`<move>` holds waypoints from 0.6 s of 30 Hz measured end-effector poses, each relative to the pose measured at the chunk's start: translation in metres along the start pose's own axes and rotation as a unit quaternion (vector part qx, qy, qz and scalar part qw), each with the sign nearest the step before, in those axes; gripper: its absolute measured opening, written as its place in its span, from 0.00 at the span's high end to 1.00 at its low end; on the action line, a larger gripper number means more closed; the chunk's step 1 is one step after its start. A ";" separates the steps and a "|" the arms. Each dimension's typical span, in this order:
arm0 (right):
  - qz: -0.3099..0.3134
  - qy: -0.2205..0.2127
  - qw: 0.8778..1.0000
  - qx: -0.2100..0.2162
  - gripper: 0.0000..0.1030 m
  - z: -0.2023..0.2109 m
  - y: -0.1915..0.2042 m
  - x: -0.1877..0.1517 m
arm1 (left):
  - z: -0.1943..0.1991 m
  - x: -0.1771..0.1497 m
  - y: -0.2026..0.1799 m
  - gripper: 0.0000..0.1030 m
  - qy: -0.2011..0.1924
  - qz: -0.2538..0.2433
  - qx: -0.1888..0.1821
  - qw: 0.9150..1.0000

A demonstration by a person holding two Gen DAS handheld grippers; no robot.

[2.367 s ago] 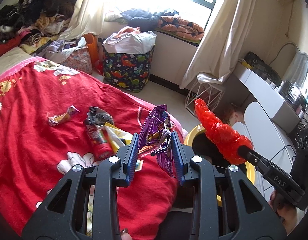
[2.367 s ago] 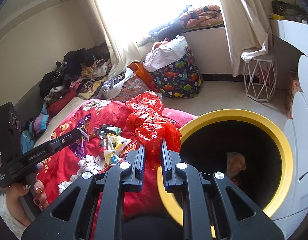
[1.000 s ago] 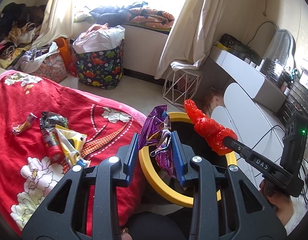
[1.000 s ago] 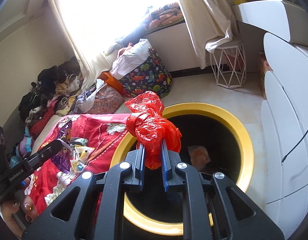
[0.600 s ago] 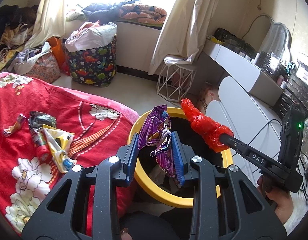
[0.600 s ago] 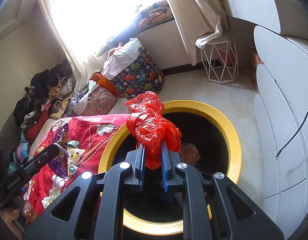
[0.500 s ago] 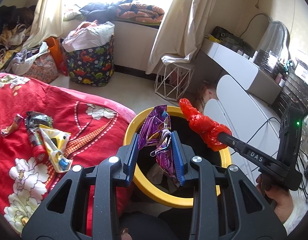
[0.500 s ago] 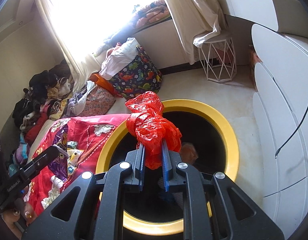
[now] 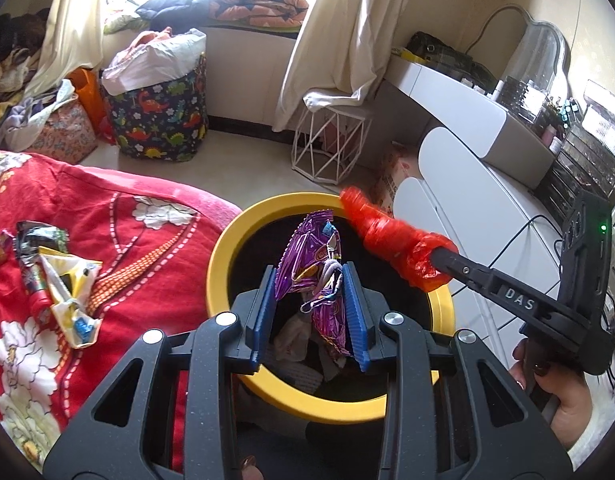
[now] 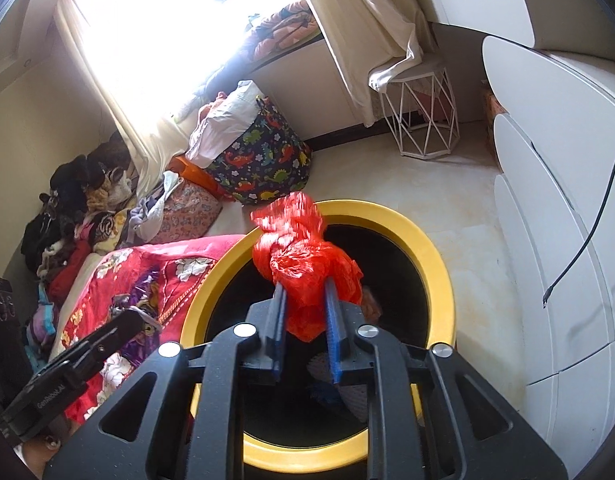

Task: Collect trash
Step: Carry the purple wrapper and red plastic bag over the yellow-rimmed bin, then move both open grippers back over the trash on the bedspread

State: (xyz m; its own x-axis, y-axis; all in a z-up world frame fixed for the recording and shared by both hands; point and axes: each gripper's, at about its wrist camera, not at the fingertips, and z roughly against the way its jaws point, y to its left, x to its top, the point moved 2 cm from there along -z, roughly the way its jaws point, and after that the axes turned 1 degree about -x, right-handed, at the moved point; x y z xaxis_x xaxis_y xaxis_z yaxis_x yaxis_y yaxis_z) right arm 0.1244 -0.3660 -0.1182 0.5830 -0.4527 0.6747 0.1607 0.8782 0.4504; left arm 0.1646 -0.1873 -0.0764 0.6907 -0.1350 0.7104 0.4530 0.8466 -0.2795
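Observation:
My left gripper [image 9: 309,276] is shut on a purple snack wrapper [image 9: 312,256] and holds it over the open mouth of a yellow-rimmed black trash bin [image 9: 227,248]. My right gripper [image 10: 304,292] holds a crumpled red plastic bag [image 10: 303,256] over the same bin [image 10: 439,264]; its jaws have spread and the bag is blurred. The red bag also shows in the left wrist view [image 9: 391,236]. Paper and wrappers lie at the bin's bottom. More wrappers [image 9: 55,264] lie on the red bedspread [image 9: 119,240].
A dinosaur-print hamper [image 9: 159,120] and a white wire stool [image 9: 331,148] stand on the floor beyond the bin. White drawers [image 10: 555,240] flank the bin on the right. Clothes [image 10: 71,216] pile at the bed's far side.
Both grippers have moved from over the bed to above the bin. The right jaws have just widened around the red bag.

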 end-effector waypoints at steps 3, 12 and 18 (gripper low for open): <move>-0.013 -0.009 1.000 -0.005 0.60 0.004 -0.007 0.002 | -0.005 0.002 0.003 0.61 0.004 0.010 0.003 1.000; -0.017 -0.016 1.000 -0.010 0.49 0.007 -0.009 0.003 | 0.008 0.001 0.017 0.11 -0.019 0.043 0.020 0.999; 0.004 -0.018 1.000 0.000 0.44 0.008 0.004 0.003 | 0.024 0.005 0.024 0.11 -0.038 0.044 0.040 0.997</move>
State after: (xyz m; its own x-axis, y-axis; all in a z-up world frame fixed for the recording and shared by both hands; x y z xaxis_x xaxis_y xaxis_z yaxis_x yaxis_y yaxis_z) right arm 0.1203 -0.3656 -0.1093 0.5558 -0.4511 0.6982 0.1561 0.8816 0.4454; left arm 0.1657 -0.1557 -0.0639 0.6794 -0.0217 0.7334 0.3437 0.8926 -0.2919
